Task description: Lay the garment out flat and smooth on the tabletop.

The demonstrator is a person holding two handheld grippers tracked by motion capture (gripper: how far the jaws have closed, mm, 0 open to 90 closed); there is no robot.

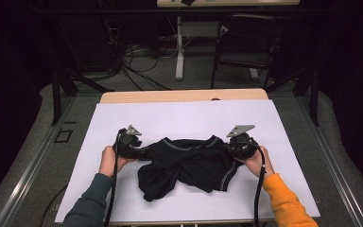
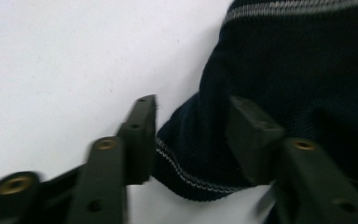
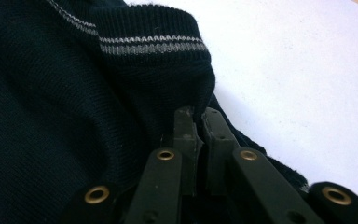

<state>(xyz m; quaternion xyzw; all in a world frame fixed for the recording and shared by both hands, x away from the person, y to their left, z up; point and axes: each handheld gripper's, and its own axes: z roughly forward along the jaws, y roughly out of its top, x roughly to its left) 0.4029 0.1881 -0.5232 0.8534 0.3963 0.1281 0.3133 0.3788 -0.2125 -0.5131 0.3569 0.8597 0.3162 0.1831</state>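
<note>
A dark navy knit shirt (image 1: 189, 163) with grey-striped trim lies crumpled on the white sheet (image 1: 179, 118). At its left side is my left gripper (image 1: 144, 151), pointing right. In the left gripper view the left gripper (image 2: 193, 105) stands open, with a striped hem of the shirt (image 2: 200, 154) lying loosely between the jaws. My right gripper (image 1: 227, 147) is at the shirt's right shoulder, pointing left. In the right gripper view the right gripper (image 3: 198, 113) is shut on a fold of the shirt (image 3: 74, 116) just below a striped cuff (image 3: 154, 44).
The white sheet covers a wooden table whose far edge (image 1: 184, 96) shows bare. Beyond the table stand a dark chair (image 1: 243, 47) and a white table leg (image 1: 179, 52), with loose cables (image 1: 137, 61) on the floor. Metal rails run along both sides.
</note>
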